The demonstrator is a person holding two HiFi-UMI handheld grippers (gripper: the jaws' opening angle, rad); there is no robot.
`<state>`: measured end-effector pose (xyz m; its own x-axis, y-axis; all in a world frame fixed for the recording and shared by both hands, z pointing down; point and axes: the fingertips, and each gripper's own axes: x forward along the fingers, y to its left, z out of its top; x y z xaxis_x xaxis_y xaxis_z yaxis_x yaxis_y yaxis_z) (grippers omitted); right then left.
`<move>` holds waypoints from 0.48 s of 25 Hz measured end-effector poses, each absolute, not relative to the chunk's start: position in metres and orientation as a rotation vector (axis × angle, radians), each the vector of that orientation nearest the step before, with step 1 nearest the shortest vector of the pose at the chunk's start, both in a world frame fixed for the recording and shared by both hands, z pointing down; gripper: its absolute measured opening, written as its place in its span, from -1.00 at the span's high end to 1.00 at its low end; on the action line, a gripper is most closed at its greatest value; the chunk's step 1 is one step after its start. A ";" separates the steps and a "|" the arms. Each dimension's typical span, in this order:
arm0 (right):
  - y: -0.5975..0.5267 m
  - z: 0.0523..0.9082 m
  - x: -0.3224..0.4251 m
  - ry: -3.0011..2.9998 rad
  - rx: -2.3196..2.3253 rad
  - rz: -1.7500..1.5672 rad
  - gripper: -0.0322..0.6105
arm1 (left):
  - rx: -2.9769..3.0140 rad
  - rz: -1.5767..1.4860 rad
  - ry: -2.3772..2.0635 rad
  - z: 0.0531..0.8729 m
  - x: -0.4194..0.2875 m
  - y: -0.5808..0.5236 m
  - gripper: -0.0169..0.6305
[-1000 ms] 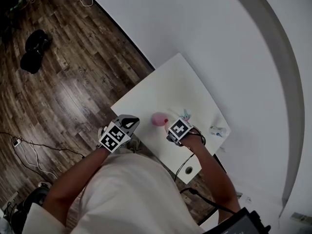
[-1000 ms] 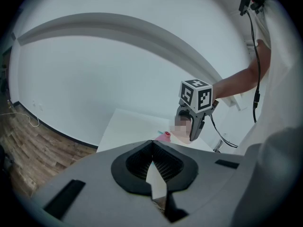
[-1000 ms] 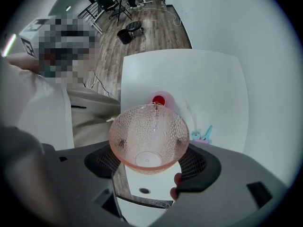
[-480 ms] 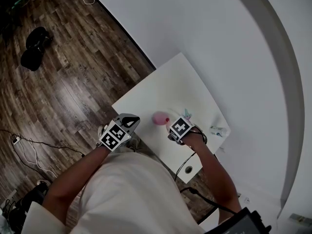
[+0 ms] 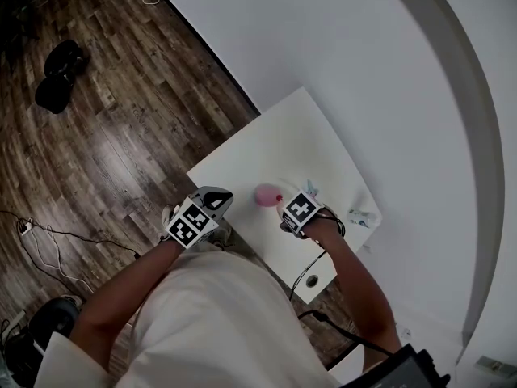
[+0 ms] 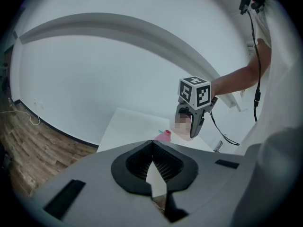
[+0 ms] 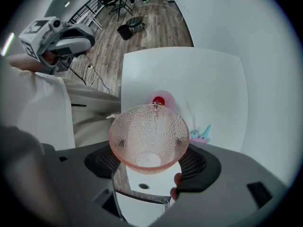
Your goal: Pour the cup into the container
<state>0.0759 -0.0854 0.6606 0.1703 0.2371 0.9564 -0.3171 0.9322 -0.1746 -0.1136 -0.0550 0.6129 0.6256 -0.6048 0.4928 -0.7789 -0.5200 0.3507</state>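
My right gripper (image 7: 150, 150) is shut on a clear pink dimpled cup (image 7: 149, 134). The cup lies tipped forward with its mouth facing away from the camera. Its far lip hangs just above a small pink container (image 7: 159, 100) with something red inside, and a thin streak runs along the cup's inside toward that lip. In the head view the container (image 5: 266, 194) stands on the white table (image 5: 283, 144), right beside the right gripper (image 5: 286, 207). My left gripper (image 5: 218, 200) hovers off the table's near left edge, shut and empty (image 6: 154, 171).
A small teal and pink item (image 7: 202, 133) lies on the table right of the container, and another small object (image 5: 362, 216) sits near the far right edge. A cable hole (image 5: 313, 280) is close to my body. Dark things (image 5: 58, 75) and cables lie on the wooden floor.
Almost nothing has changed. Both grippers keep their places and the cup stays tipped over the container. The head view has drifted slightly.
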 end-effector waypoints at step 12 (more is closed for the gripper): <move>-0.085 0.657 0.078 -1.321 0.066 0.392 -0.24 | 2.297 0.413 -1.077 0.615 -0.116 -0.054 0.91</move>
<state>0.0784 -0.0850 0.6566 0.1923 0.2422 0.9510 -0.3159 0.9327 -0.1737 -0.1157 -0.0536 0.6152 0.6292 -0.6028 0.4906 -0.7763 -0.5179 0.3593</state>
